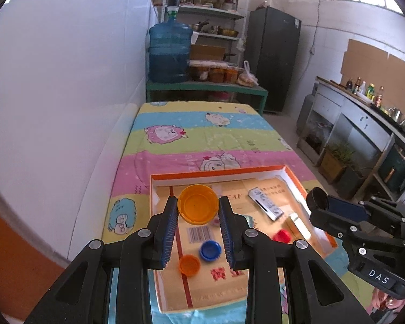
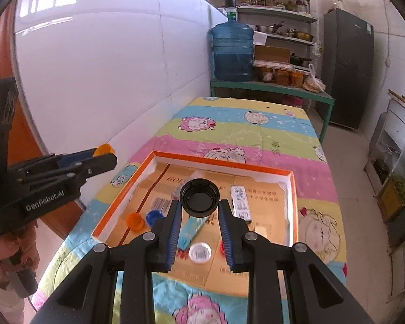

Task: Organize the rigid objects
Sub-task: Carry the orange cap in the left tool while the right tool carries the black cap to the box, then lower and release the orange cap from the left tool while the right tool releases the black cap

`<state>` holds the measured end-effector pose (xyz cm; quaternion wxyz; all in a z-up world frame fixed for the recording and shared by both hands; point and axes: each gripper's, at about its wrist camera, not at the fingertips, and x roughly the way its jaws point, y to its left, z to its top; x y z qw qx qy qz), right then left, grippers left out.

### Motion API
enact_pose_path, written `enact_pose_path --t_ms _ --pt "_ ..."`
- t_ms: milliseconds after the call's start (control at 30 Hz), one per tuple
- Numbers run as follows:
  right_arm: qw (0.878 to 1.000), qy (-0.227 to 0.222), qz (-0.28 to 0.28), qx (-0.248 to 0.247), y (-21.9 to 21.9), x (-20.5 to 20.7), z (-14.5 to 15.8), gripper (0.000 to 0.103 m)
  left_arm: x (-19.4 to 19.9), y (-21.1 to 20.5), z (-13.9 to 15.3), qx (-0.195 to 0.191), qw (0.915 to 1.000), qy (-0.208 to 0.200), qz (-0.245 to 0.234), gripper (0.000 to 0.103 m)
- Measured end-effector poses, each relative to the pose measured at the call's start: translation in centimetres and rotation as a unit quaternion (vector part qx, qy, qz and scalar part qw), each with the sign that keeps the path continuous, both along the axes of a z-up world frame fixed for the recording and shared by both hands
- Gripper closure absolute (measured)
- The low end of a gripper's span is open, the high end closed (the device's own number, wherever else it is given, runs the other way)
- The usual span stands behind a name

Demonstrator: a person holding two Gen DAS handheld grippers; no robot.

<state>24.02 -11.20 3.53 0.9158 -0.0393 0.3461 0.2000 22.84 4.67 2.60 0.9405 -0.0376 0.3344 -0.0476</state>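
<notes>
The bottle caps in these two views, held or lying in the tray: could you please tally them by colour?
Orange: 2, a large one in the left gripper and a small one in the tray
Black: 1, in the right gripper
Blue: 1
Red: 1
White: 1
Total: 6

We are in a plain home kitchen: open shelves (image 1: 210,8) of pots and jars, a big blue water jug (image 1: 168,51), a dark fridge (image 1: 272,56), and a counter (image 1: 364,102) lined with sauce bottles.
</notes>
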Motion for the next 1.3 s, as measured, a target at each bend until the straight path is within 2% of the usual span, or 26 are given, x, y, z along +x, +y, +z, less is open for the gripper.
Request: enact_pose_path --t_ms 333,567,933,1300 --pt "0.998 0.048 0.015 -0.025 1.2 7.1 -2.9 0.075 6.7 0.4 -3.1 0.014 0.9987 0.048 0.011 0.072" --pt "0.996 0.076 0.029 -0.043 2.2 10.0 -5.2 0.075 9.8 0.1 -6.0 0.014 0.9959 0.089 0.010 0.072" --pt "0.992 0.105 0.035 -0.056 3.3 12.7 -8.1 0.075 11.5 0.1 -8.6 0.015 0.9926 0.120 0.012 0.072" --pt "0.989 0.125 0.040 -0.064 3.9 13.6 -9.7 0.075 12.3 -0.1 -10.5 0.014 0.9896 0.143 0.006 0.072"
